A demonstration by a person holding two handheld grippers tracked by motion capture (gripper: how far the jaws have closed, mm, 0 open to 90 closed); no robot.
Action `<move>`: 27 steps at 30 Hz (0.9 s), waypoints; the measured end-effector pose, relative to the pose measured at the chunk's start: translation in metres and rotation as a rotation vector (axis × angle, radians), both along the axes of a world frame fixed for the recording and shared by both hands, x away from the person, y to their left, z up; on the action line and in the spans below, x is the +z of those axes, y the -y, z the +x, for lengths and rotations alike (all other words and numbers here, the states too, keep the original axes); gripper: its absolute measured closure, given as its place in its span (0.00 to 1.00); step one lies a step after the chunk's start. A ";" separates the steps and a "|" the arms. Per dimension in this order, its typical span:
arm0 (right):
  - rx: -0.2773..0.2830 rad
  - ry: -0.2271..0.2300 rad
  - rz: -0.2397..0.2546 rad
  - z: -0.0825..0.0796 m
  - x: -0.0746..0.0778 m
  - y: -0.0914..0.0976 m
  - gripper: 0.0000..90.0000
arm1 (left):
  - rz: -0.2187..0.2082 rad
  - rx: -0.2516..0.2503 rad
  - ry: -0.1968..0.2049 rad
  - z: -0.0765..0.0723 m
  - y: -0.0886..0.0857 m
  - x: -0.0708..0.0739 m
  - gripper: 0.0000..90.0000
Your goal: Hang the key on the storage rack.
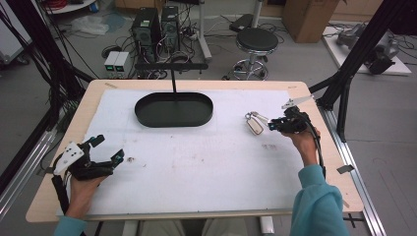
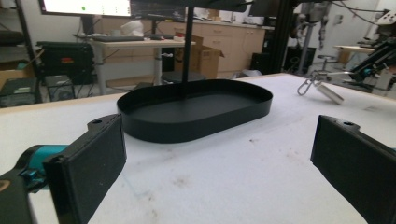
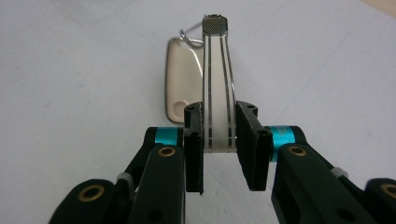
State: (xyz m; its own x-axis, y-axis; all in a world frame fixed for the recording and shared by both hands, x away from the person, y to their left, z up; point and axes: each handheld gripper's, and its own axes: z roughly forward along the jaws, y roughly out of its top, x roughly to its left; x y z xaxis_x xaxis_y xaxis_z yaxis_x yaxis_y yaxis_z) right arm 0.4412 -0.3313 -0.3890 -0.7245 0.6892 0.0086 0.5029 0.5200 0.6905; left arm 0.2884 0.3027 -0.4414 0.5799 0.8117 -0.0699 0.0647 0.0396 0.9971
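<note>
At the right of the high view, the right claw (image 1: 272, 125) is clamped on a white strap (image 3: 218, 93) joined by a ring to a cream tag (image 3: 182, 79) lying on the white tabletop (image 1: 196, 167). At lower left, the left claw (image 1: 109, 148) rests with jaws wide apart. A black oval tray (image 1: 174, 109) sits upper centre.

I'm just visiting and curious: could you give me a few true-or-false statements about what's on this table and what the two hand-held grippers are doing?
1. The black oval tray holds nothing. True.
2. The right gripper is open and holds nothing. False: its fingers clamp a cream strap.
3. The left gripper is open. True.
4. The cream tag lies inside the tray. False: it lies on the white mat, beside the tray.
</note>
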 end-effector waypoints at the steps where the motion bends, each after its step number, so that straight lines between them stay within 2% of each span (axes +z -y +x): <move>1: 0.010 0.004 0.015 -0.002 0.002 -0.001 0.83 | -0.006 -0.013 -0.002 0.002 0.001 0.002 0.04; 5: 0.052 0.032 0.048 -0.008 0.008 -0.006 0.83 | 0.007 -0.038 -0.025 0.008 0.003 0.010 0.04; 7: 0.069 0.044 0.065 -0.011 0.011 -0.009 0.83 | 0.017 -0.057 -0.059 0.014 0.007 0.017 0.04; 10: 0.101 0.063 0.104 -0.015 0.015 -0.012 0.83 | 0.048 -0.062 -0.062 0.019 0.012 0.026 0.04; 11: 0.105 0.068 0.113 -0.016 0.016 -0.012 0.83 | 0.048 -0.062 -0.062 0.019 0.012 0.026 0.04; 12: 0.115 0.073 0.129 -0.017 0.017 -0.012 0.83 | 0.066 -0.082 -0.056 0.023 0.014 0.033 0.04; 16: 0.138 0.082 0.180 -0.021 0.021 -0.014 0.83 | 0.086 -0.113 -0.037 0.029 0.020 0.045 0.04; 18: 0.155 0.093 0.210 -0.023 0.023 -0.015 0.83 | 0.111 -0.107 -0.031 0.032 0.023 0.053 0.04; 22: 0.208 0.112 0.260 -0.029 0.028 -0.023 0.83 | 0.114 -0.139 -0.027 0.040 0.030 0.064 0.04; 27: 0.290 0.153 0.303 -0.038 0.036 -0.037 0.83 | 0.118 -0.203 -0.013 0.047 0.042 0.075 0.04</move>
State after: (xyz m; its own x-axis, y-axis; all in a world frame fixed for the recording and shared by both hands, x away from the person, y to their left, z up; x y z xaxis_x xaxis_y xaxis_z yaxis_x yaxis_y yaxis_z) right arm 0.4029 -0.2942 -0.3531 -0.8962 0.4401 0.0568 0.2465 0.3874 0.8883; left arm 0.3353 0.2606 -0.3663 0.7318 0.6815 0.0106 0.0720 -0.0928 0.9931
